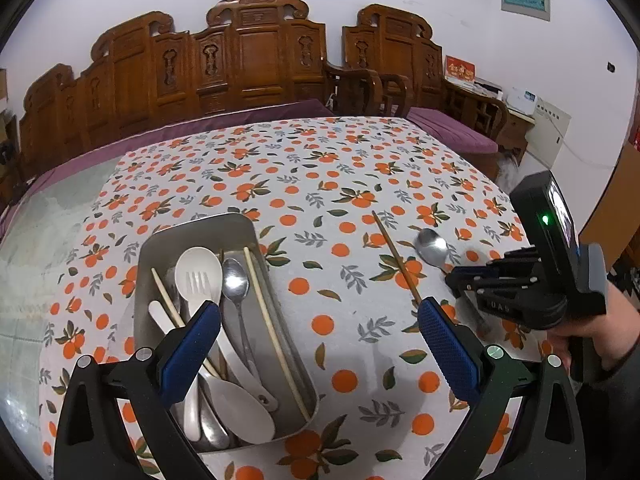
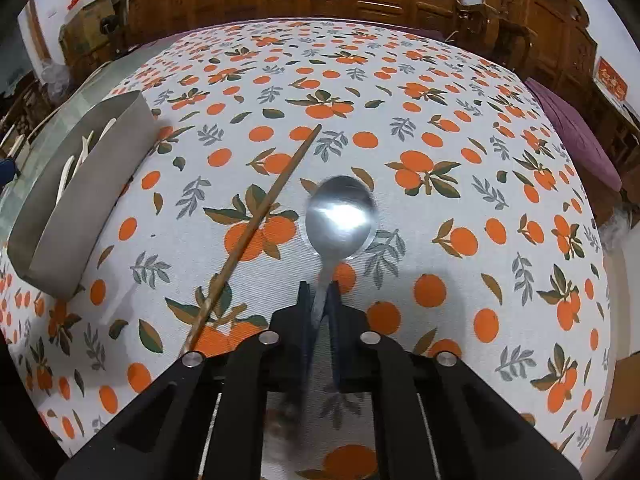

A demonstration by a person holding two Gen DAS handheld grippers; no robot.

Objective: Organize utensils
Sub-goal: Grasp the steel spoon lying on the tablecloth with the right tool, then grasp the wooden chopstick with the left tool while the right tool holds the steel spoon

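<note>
From my left wrist camera, my left gripper (image 1: 320, 344) hangs with its blue pads (image 1: 191, 354) spread wide and nothing between them. Under the left pad sits the metal tray (image 1: 236, 222) on the orange-patterned tablecloth (image 1: 320, 168). Inside it lie a white slotted spoon (image 1: 199, 272), a steel spoon (image 1: 235, 280), pale chopsticks (image 1: 274, 332) and more white spoons heaped at the near end. Right of the tray, a brown chopstick (image 1: 396, 258) lies loose on the cloth, its near end just beside my right pad. Farther right lies a metal spoon (image 1: 431, 246), bowl pointing far, with my right gripper (image 1: 454, 280) down on its handle and my hand (image 1: 592, 332) behind it. Carved wooden benches (image 1: 248, 60) stand along the far wall.

From my right wrist camera, my right gripper (image 2: 320, 304) is closed on the handle of the metal spoon (image 2: 340, 216), whose bright bowl lies on the cloth just beyond my fingertips. The brown chopstick (image 2: 260, 220) runs diagonally just left of it, not touching it. The tray (image 2: 80, 184) is well apart, at the far left, with white utensils showing over its wall.
</note>
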